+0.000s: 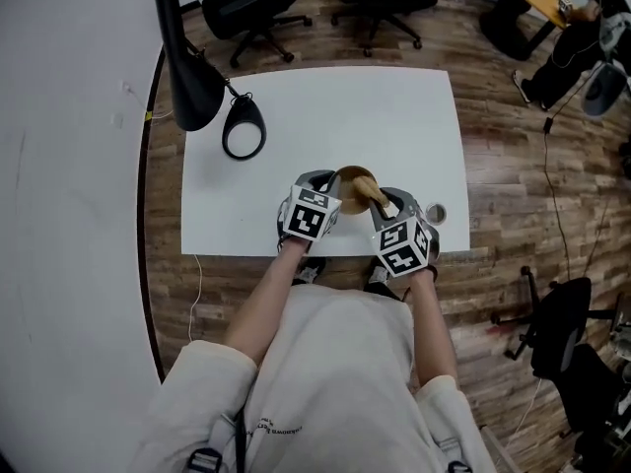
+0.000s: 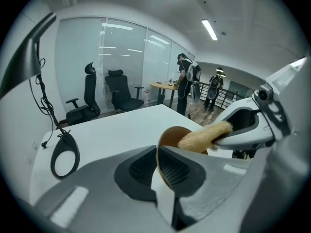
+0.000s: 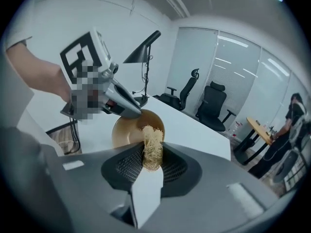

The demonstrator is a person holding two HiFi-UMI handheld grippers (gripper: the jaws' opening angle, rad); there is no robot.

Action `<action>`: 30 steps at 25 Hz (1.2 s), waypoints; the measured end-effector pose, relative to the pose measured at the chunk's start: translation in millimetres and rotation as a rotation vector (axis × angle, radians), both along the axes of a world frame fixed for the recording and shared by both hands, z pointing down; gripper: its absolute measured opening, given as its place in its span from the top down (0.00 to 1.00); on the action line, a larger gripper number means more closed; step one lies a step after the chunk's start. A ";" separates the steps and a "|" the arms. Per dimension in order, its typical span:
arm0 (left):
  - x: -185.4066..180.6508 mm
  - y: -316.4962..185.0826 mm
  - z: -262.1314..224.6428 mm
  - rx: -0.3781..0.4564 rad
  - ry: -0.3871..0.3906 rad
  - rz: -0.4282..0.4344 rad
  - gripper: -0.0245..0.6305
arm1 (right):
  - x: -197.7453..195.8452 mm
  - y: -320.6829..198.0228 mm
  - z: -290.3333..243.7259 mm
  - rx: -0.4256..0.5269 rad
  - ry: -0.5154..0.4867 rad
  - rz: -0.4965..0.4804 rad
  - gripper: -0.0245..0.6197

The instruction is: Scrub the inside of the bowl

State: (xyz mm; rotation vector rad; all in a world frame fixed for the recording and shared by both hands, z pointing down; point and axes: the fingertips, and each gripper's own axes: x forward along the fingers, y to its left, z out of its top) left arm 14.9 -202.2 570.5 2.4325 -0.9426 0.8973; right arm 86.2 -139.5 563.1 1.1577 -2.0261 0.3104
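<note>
A brown wooden bowl (image 1: 349, 187) is held tilted above the near edge of the white table (image 1: 325, 116). My left gripper (image 1: 325, 187) is shut on the bowl's rim (image 2: 160, 155). My right gripper (image 1: 386, 205) is shut on a tan fibrous scrubber (image 1: 369, 191). The scrubber's tip (image 3: 151, 139) reaches over the rim into the bowl (image 3: 131, 127). In the left gripper view the scrubber (image 2: 204, 136) lies across the bowl's mouth, coming in from the right.
A black desk lamp (image 1: 197, 82) stands at the table's left, its round base (image 1: 244, 129) on the tabletop. A small round object (image 1: 435, 212) lies by the right gripper. Office chairs (image 1: 251, 3) stand beyond the table. People stand in the background (image 2: 187, 84).
</note>
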 end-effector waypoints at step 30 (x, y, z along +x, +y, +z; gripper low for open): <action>73.8 28.2 -45.1 0.401 -0.239 0.273 0.94 | 62.7 -23.2 -20.3 0.063 -0.062 -0.458 0.79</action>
